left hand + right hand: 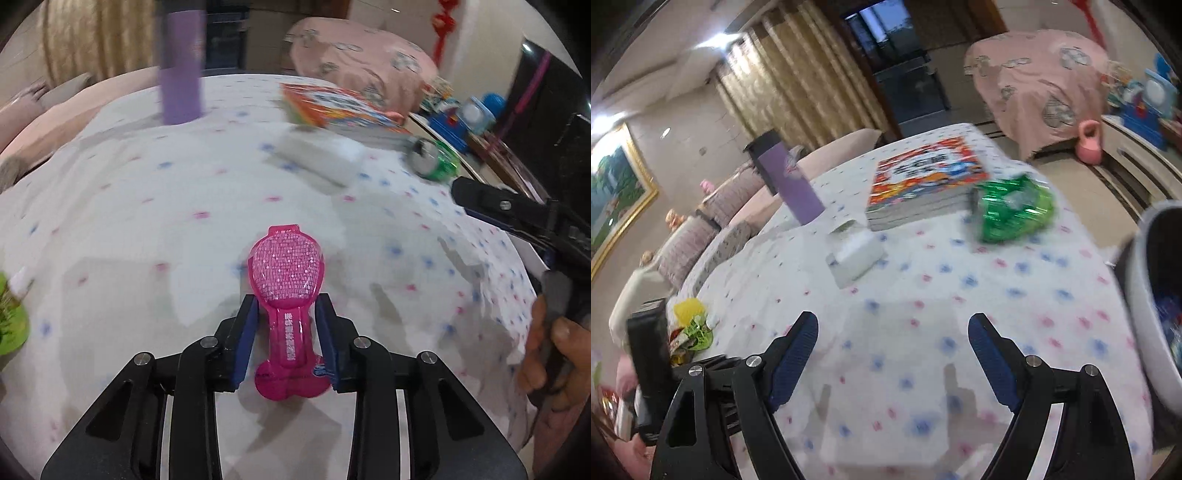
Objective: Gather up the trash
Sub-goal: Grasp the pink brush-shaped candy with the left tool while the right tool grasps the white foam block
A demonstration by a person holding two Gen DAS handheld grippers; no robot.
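- Green-and-yellow wrappers (692,328) lie at the counter's (1015,295) left edge, not yet collected.
- The left tongs (286,332) are closed on a pink blister pack (286,295), held just above the cloth.
- The right tongs (892,350) gape wide, empty.
- A crushed green can (1015,206) lies beside the books (923,181), uncollected.
- The bin (1152,306) at far right already holds something; judging by this, work is partway.

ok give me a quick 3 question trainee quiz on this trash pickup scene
1. True or false: the left gripper is closed on the pink package.
2. Which colour is the crushed can beside the stack of books? A) red B) green C) silver
3. Fill in: the right gripper is open and holds ____.

Key
1. True
2. B
3. nothing; it hangs above the spotted tablecloth, with the bin to its right.
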